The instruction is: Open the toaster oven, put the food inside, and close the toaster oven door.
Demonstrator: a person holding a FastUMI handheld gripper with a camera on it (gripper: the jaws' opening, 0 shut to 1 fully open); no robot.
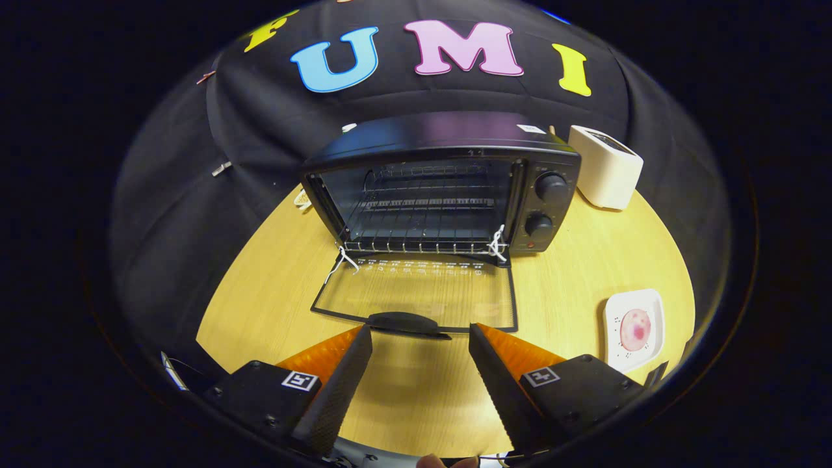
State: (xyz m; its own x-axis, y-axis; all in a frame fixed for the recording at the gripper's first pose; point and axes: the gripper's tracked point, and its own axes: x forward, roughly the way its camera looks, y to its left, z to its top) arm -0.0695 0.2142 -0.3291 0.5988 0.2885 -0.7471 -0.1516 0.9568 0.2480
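Claw (421, 338) was released, fingers spread wide with nothing between them, just bare wooden table (260, 286) showing in the gap. Fingertips sat just short of the door handle (406, 323), close to it but contact could not be told. Handle was on the near edge of the glass door (416, 292), which was dropped fully open and lay flat or nearly flat over the table, hinged at the front of the toaster oven (442, 185). White string (498, 246) was tied at the right hinge corner, another bit of string at the left hinge corner. Oven cavity was open, wire rack (422, 224) inside, no food on it. Two knobs (551, 187) stacked on the oven's right panel, small red dot below them. Food (636, 329), a pinkish round piece, was on a white square plate (655, 305), on the table to the right of the claw and near side of the oven, well apart from the door. White toaster-like box (606, 168) stood far right, just beside the oven. Black cloth wall behind everything. A bit of a fingertip (432, 461) showed at the near edge, below the claw.
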